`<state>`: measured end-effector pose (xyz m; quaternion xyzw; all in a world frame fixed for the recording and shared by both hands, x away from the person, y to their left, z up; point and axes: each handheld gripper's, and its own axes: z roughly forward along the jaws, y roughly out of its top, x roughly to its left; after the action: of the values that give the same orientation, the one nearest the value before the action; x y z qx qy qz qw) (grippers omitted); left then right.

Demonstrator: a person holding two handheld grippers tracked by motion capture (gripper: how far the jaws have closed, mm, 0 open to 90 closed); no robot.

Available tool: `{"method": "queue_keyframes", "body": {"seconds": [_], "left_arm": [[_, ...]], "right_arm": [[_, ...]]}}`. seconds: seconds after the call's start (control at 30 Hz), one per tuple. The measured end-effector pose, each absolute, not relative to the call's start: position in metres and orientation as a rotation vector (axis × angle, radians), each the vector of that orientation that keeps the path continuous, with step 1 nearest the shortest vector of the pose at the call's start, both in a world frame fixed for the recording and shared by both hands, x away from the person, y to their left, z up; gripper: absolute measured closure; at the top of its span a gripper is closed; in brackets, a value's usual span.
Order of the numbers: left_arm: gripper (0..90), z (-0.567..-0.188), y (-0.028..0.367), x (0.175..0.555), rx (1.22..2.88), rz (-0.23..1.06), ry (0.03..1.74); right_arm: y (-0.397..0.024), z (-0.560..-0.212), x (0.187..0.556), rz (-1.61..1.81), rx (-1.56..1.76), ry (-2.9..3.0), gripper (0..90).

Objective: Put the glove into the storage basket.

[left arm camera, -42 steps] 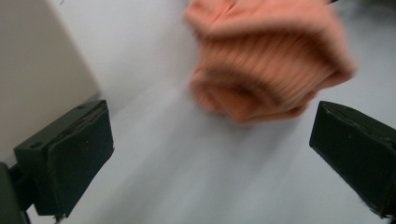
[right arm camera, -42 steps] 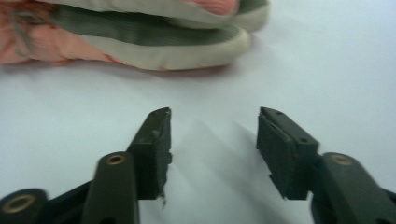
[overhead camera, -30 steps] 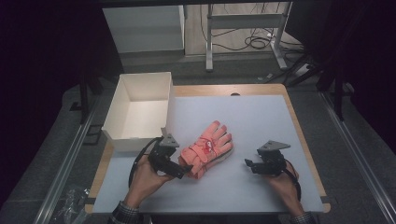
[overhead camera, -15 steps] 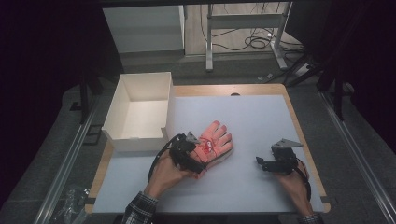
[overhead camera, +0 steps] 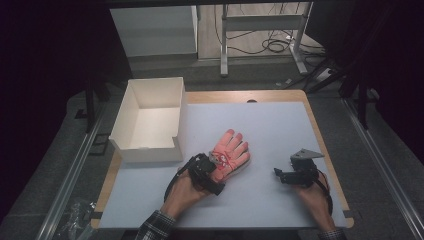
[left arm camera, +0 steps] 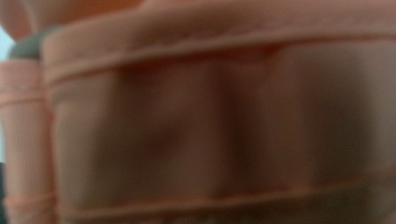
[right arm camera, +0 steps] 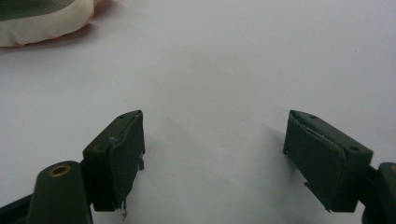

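At table centre, soft, light, floppy pink knitted glove (overhead camera: pixel 229 155): best pinched at six-o'clock cuff, left gripper (overhead camera: pixel 207 172) pressed close, grip untellable; right gripper (right arm camera: pixel 212 154) at three o'clock, released, empty.

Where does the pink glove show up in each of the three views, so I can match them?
High view: the pink glove lies at the table's middle, fingers pointing away, its cuff under the left tool.
Left gripper view: the glove's ribbed cuff, blurred and very close.
Right gripper view: one edge of the glove in the top left corner, beyond the right tool, whose jaws stand open.
Shared landmark: the pale table surface.
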<state>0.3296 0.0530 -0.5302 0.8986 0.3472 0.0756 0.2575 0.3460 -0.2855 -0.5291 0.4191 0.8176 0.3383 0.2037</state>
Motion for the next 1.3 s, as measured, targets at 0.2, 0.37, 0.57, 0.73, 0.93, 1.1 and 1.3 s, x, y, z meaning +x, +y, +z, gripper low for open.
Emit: {"method": "queue_keyframes", "body": {"seconds": [0.2, 0.37, 0.57, 0.73, 0.93, 1.1, 1.3], "left_arm": [[18.2, -0.522, 0.051, 0.327, 2.449, 0.199, 0.973], [36.1, -0.517, 0.053, 0.324, 2.449, 0.211, 0.924], [42.5, -0.510, 0.058, 0.328, 2.440, 0.165, 0.903], [44.2, -0.503, 0.056, 0.335, 2.413, 0.146, 0.906], [44.0, -0.490, 0.051, 0.345, 2.406, 0.179, 0.925], [43.8, -0.480, 0.052, 0.354, 2.392, 0.181, 0.943], [43.7, -0.466, 0.057, 0.366, 2.356, 0.170, 0.984]], "right_arm": [[-0.285, -0.529, 0.346, 0.941, 1.167, 2.277, 20.4], [-0.285, -0.530, 0.346, 0.941, 1.167, 2.276, 20.4], [-0.285, -0.530, 0.346, 0.942, 1.167, 2.276, 20.4], [-0.285, -0.530, 0.346, 0.944, 1.167, 2.276, 20.3], [-0.285, -0.530, 0.346, 0.946, 1.168, 2.274, 20.4], [-0.285, -0.530, 0.346, 0.946, 1.167, 2.273, 20.4], [-0.285, -0.530, 0.346, 0.946, 1.166, 2.274, 20.3]]}}
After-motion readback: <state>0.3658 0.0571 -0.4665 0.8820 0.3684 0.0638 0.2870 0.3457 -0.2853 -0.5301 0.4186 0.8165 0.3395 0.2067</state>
